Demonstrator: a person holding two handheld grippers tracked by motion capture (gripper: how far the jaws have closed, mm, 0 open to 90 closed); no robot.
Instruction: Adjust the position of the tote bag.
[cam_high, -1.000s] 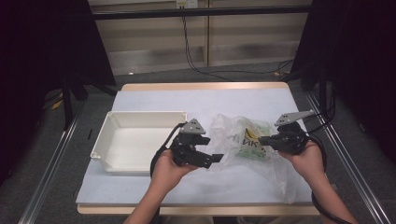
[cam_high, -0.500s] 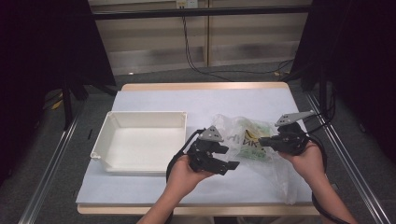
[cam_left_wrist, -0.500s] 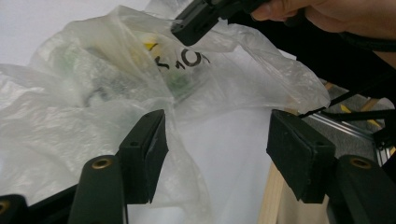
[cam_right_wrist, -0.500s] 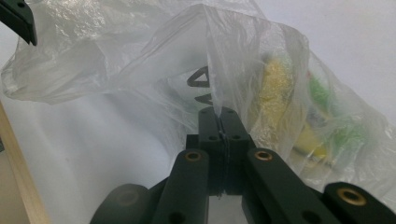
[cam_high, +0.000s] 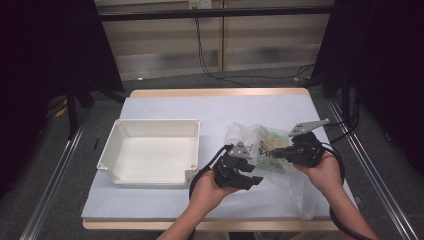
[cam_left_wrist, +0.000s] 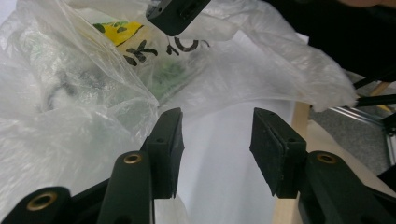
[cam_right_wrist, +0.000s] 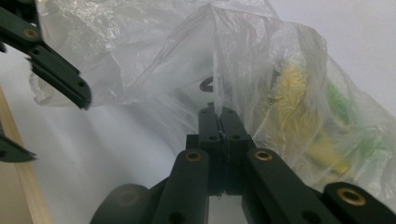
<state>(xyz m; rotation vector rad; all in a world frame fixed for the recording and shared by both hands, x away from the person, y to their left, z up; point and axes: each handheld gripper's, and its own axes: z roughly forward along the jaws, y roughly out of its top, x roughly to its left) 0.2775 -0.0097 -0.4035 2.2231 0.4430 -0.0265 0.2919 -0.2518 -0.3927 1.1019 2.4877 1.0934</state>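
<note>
A clear plastic bag (cam_high: 250, 137) lies right of the table's middle, with a yellow and green printed packet (cam_high: 270, 150) inside it. My right gripper (cam_high: 276, 153) is shut on a fold of the bag's film (cam_right_wrist: 219, 93), holding it up. In the left gripper view, my left gripper (cam_left_wrist: 217, 126) stands at the bag's near edge. Its jaws have just been closing but are still apart, with bare table between them. Its left pad (cam_left_wrist: 170, 135) lies against the bag (cam_left_wrist: 70, 93). The right gripper's jaw tip (cam_left_wrist: 175, 14) shows above.
A white empty tray (cam_high: 112, 150) stands left of the bag. The table's wooden front edge (cam_left_wrist: 299, 126) runs close to my left gripper. Metal rails (cam_high: 370, 160) run along both sides of the table.
My left gripper has moved right and down, from beside the tray to the bag's near edge, with its jaws narrower. The right gripper has held still on the bag.
</note>
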